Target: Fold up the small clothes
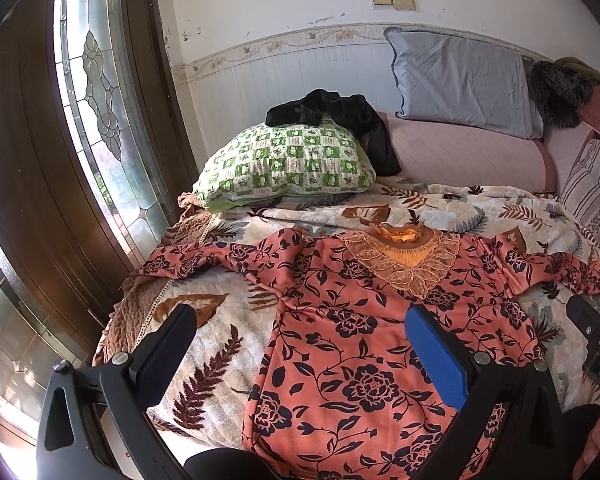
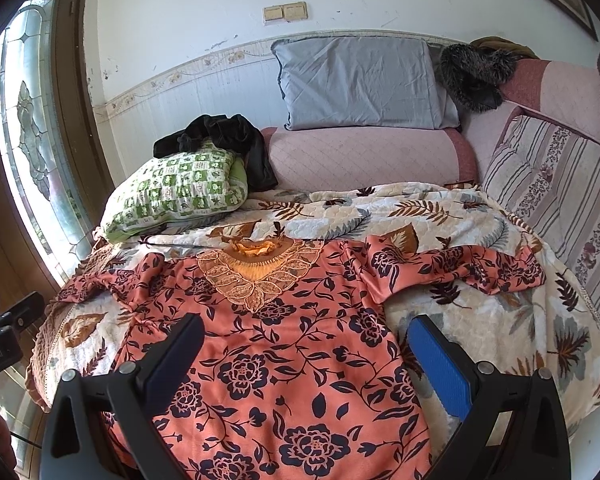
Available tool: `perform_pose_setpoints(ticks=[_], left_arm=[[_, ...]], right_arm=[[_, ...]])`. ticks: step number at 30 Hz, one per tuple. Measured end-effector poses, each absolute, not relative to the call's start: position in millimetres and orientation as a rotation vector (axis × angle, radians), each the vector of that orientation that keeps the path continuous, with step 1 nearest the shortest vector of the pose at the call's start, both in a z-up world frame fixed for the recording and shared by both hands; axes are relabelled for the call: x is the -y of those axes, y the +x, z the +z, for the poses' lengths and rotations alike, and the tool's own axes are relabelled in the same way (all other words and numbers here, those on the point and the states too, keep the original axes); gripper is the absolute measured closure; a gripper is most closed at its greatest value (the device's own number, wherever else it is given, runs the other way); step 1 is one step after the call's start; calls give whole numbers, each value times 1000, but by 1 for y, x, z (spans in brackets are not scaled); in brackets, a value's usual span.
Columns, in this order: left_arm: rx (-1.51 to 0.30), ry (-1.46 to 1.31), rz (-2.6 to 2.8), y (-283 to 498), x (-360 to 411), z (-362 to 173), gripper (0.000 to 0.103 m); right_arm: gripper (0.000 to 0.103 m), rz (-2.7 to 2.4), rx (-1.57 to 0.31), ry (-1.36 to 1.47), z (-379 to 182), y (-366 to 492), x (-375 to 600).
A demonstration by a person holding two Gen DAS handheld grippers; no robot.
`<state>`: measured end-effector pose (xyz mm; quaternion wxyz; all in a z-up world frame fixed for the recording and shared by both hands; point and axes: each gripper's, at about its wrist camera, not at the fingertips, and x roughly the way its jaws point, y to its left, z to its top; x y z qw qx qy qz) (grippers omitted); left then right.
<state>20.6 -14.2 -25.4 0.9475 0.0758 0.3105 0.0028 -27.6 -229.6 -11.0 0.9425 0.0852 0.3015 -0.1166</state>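
Black fingers of the left gripper [image 1: 300,320] fill the near edge of the left wrist view, jaws spread wide and gripping nothing. Between and beyond them lies the floral blouse [image 1: 364,344], spread flat and front-up on the leaf-print blanket [image 1: 220,328] of the bed; its left side seam runs between the two fingers, so the left finger hangs over blanket and the right, blue-padded one over cloth. The lace collar [image 1: 404,264] points to the far side (both sleeves are thrown outward). Farther off sit a green checked pillow [image 1: 288,164] with a black garment [image 1: 332,114] on top, and a grey pillow [image 1: 464,84] against the wall. The right gripper's tip [image 1: 592,328] pokes in at the right edge.

From the right wrist view, the right gripper [image 2: 306,332] is likewise released, jaws wide. Here the blouse [image 2: 284,352] lies mostly under the left finger and the gap, its right seam just inside the blue-padded finger. The right sleeve [image 2: 460,268] trails rumpled to the right.
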Motion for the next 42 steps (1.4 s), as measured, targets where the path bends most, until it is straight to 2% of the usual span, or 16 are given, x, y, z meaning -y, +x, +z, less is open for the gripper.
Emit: perform_pose_setpoints(ticks=[14,17,22,27,31,34,36,38,40,42], left_arm=[[-669,179,11,53,23,-42,0],[-715,173,-17,72,30,-58,0],[-849,108,-105,135,58,-113,0],[-886,77,-154,194,101,-168,0],[-895,118,-181,222,128,-208,0],[-888,134,-200,226,128,-225,0],[-863,158,-203,229,127,-226,0],[-832,179,-195,233,124,-226,0],[-837,167,-198,238,123,-227,0],[-851,141,-215,243,123,-227,0]], right_arm=[[0,-253,-651,191,-31,-2,247],[0,-245,-672,223,-43,8,261],[0,-295,-696,335,-77,20,333],[0,-434,-720,616,-125,10,464],[0,-457,-647,1024,-172,-4,564],[1,-510,-562,1210,-201,-3,616],[9,-516,-524,1282,-218,7,640],[24,-561,-495,1336,-231,14,659],[28,-601,-422,1325,-230,19,670],[44,-629,-418,1257,-228,31,679]])
